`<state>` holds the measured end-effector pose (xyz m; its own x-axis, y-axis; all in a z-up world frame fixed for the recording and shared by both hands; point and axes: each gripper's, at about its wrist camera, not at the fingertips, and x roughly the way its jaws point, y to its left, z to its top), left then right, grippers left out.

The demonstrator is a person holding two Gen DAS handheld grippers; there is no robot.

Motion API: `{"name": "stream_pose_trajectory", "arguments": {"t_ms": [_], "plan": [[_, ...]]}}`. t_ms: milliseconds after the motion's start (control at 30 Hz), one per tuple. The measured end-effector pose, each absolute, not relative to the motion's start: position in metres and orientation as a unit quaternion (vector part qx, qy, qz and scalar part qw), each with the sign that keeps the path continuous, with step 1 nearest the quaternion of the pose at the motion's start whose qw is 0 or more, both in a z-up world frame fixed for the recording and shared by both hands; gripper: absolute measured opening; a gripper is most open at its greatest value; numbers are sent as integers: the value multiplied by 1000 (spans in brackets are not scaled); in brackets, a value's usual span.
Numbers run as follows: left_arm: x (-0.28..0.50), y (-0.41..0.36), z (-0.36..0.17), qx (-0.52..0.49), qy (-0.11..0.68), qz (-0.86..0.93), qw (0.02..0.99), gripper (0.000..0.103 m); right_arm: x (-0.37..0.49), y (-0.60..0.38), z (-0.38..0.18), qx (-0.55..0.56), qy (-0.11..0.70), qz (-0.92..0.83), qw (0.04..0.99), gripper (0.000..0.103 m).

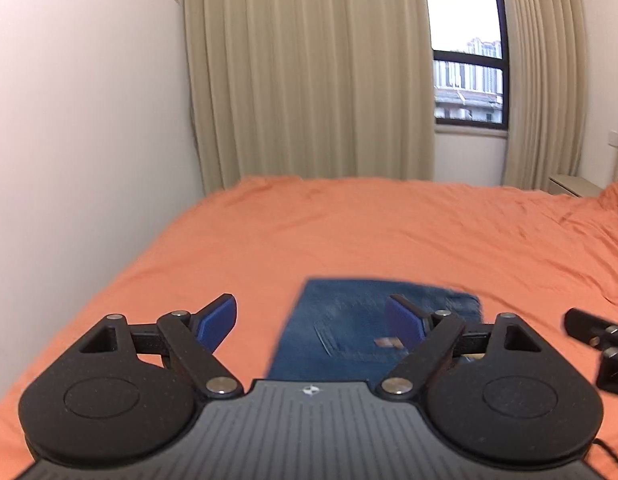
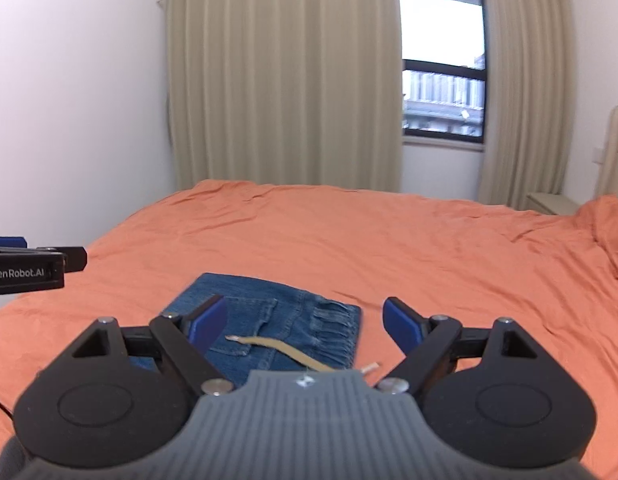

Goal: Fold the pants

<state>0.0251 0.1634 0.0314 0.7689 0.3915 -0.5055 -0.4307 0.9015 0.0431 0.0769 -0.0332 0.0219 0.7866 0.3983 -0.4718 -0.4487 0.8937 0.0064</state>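
Note:
Blue denim pants (image 1: 349,328) lie folded into a small rectangle on the orange bed (image 1: 349,232). In the right wrist view the pants (image 2: 265,316) show a back pocket, a frayed hem at the right and a tan drawstring (image 2: 277,348) across them. My left gripper (image 1: 309,320) is open and empty, held above the near part of the pants. My right gripper (image 2: 303,322) is open and empty, also above the pants. The left gripper's body shows at the left edge of the right wrist view (image 2: 29,266), and the right gripper at the right edge of the left wrist view (image 1: 597,344).
The orange sheet (image 2: 389,248) spreads wide behind and to the right of the pants. A white wall (image 1: 69,140) runs along the bed's left side. Beige curtains (image 1: 309,72) and a window (image 1: 467,60) stand behind. A nightstand (image 2: 549,202) sits at the far right.

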Motion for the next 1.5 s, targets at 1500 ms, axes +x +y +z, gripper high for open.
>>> {"name": "stream_pose_trajectory", "arguments": {"t_ms": [1500], "plan": [[9,143,-49,-38,382,201,901,100,47,-26,-52,-44,304,217,927,81]]}}
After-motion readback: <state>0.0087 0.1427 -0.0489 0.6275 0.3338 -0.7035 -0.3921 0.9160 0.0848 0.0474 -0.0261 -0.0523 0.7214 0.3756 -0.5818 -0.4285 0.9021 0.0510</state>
